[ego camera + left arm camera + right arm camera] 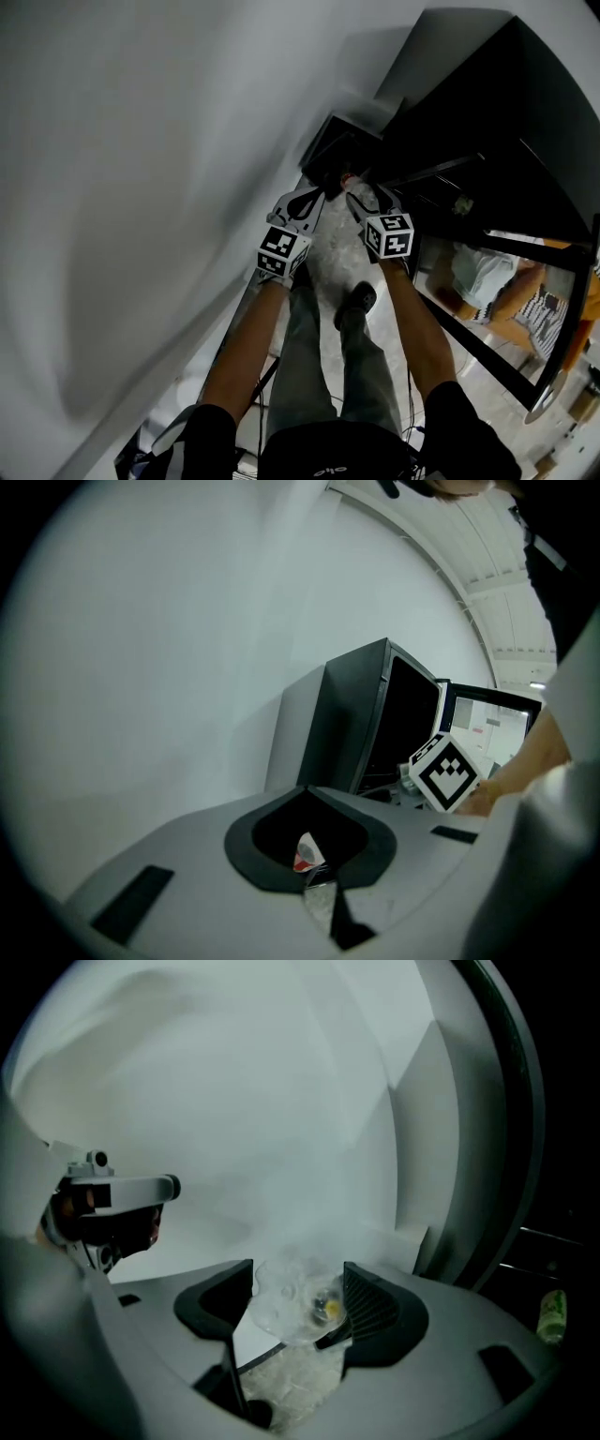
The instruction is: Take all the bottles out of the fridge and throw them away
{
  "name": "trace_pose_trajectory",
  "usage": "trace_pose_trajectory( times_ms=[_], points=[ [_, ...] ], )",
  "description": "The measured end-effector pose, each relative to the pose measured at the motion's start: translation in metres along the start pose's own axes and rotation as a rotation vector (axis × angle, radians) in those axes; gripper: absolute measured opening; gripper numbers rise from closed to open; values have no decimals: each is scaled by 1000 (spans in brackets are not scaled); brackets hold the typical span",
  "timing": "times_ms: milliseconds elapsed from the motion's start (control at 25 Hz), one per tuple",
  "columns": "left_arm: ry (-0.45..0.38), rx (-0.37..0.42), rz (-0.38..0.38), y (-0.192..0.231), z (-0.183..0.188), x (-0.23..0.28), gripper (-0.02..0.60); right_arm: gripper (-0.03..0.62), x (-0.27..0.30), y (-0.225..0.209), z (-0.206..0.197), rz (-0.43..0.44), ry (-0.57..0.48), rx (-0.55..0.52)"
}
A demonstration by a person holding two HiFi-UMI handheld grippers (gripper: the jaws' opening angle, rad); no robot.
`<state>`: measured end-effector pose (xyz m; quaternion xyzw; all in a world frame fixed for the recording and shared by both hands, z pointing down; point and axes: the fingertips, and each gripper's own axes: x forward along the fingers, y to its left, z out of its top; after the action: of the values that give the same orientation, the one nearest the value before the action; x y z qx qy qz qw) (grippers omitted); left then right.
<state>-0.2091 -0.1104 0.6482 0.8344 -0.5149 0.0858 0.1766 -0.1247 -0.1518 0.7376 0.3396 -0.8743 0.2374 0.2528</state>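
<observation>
1. The right gripper (298,1299) is seen closed on a crumpled clear bottle (289,1314). The bottle is pinched between the two ribbed black pads, and a small yellow spot shows through its plastic.
2. The left gripper (307,844) is seen with its jaws drawn together. A small white-and-red piece (307,853) is caught in the hollow between them, and a translucent sliver lies just below it. What the piece belongs to cannot be told.
3. In the head view both grippers are held side by side, near each other but apart. Their tips are at the near edge of a dark box (330,155) that stands against the white wall (141,187).
4. The box is flanked on its right by the black fridge (487,112), so the two are just beside each other in the corner.
5. The fridge's glass door (497,281) is swung open at the person's right. A narrow strip of pale floor (333,253) is left between the wall and the door, and it is filled by the person's legs and one shoe (356,298).
6. A green bottle (551,1314) is seen on a fridge shelf, at the far right of the right gripper view and well apart from both grippers.
7. Open room is found only on the left, along the bare wall.
</observation>
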Motion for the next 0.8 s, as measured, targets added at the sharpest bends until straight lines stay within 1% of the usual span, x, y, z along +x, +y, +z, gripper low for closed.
trace_pose_trajectory(
  times_ms=[160,240,440,640,800],
  points=[
    [45,-46,-11,26,-13,28,3,311,39,-4,-9,16,30,-28],
    [58,-61,-4,37,-11,38,3,313,52,-8,-7,20,39,-39],
    [21,-65,-6,40,7,36,3,313,65,-8,15,42,18,-73],
    [16,-46,-5,35,15,25,3,314,58,-6,44,58,-40,-77],
    [-2,-36,5,29,29,14,3,314,26,-8,57,40,-76,-73]
  ],
)
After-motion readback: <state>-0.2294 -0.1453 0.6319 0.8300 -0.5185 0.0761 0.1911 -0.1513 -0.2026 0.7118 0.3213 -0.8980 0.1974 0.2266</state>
